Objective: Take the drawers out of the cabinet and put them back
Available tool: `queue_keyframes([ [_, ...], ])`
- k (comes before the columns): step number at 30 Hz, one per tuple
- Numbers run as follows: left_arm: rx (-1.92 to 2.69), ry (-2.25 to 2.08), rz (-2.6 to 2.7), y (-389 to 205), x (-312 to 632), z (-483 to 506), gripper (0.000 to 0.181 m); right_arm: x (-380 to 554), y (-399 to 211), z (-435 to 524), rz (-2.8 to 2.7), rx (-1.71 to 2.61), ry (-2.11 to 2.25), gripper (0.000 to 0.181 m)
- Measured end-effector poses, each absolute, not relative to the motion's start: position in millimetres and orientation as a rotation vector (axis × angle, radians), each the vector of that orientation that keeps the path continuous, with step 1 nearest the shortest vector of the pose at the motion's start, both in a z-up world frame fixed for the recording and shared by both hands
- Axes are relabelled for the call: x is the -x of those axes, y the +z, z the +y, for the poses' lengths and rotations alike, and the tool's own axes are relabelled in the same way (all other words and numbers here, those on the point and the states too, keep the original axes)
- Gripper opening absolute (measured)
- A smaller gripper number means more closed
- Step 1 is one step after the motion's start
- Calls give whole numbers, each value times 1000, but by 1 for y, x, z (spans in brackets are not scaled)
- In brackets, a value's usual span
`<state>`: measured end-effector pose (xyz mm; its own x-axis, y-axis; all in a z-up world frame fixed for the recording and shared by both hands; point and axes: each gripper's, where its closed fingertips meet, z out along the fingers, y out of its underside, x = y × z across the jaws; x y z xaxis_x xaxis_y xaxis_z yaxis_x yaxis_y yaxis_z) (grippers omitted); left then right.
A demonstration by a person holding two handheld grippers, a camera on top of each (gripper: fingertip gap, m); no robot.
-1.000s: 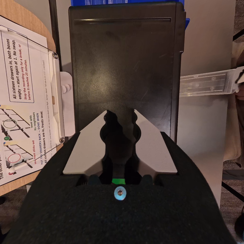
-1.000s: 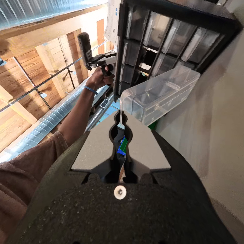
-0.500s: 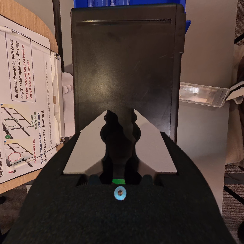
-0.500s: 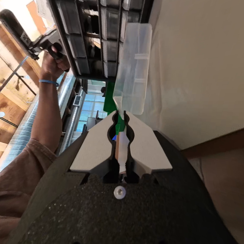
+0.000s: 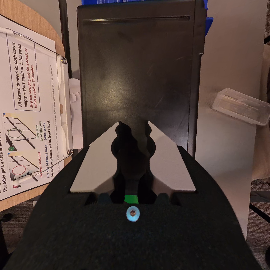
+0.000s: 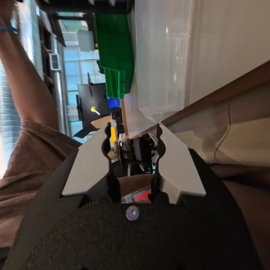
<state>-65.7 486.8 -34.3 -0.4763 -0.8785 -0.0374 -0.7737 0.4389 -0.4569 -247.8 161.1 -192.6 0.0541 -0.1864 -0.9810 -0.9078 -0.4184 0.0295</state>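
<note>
The black cabinet (image 5: 137, 70) fills the left wrist view, seen from above. My left gripper (image 5: 133, 124) is open and empty, its fingers right over the cabinet's top; I cannot tell if they touch it. A clear plastic drawer (image 5: 241, 106) lies on the white table (image 5: 219, 160) to the cabinet's right. In the blurred right wrist view the same drawer (image 6: 160, 58) lies on the table (image 6: 226, 36) just beyond my right gripper (image 6: 133, 125), which is open and empty, with its right fingertip close to the drawer's near corner. The cabinet's edge (image 6: 81, 5) shows at the top.
A printed instruction sheet (image 5: 29, 102) on a wooden board lies left of the cabinet. A blue bin (image 5: 209, 24) stands behind it. A green bin (image 6: 115, 55) stands beside the drawer. The person's arm (image 6: 29, 87) and brown sleeve fill the left of the right wrist view.
My right gripper carried the clear drawer away from the cabinet, then opened and let it go on the table. The left gripper stayed over the cabinet top.
</note>
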Motion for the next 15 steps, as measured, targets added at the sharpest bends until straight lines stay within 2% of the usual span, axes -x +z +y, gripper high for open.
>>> queue_keyframes([
  [5,1432,-557,2417,-34,63,487,31,235,-197,190,1140,1593,1417,63],
  [8,1434,-560,2410,-34,62,487,31,247,-201,193,1137,1614,1472,75],
  [11,1426,-566,2408,-34,62,487,31,270,-205,179,1132,1670,1571,79],
  [15,1433,-586,2400,-34,62,487,31,267,-179,165,933,1744,1552,78],
])
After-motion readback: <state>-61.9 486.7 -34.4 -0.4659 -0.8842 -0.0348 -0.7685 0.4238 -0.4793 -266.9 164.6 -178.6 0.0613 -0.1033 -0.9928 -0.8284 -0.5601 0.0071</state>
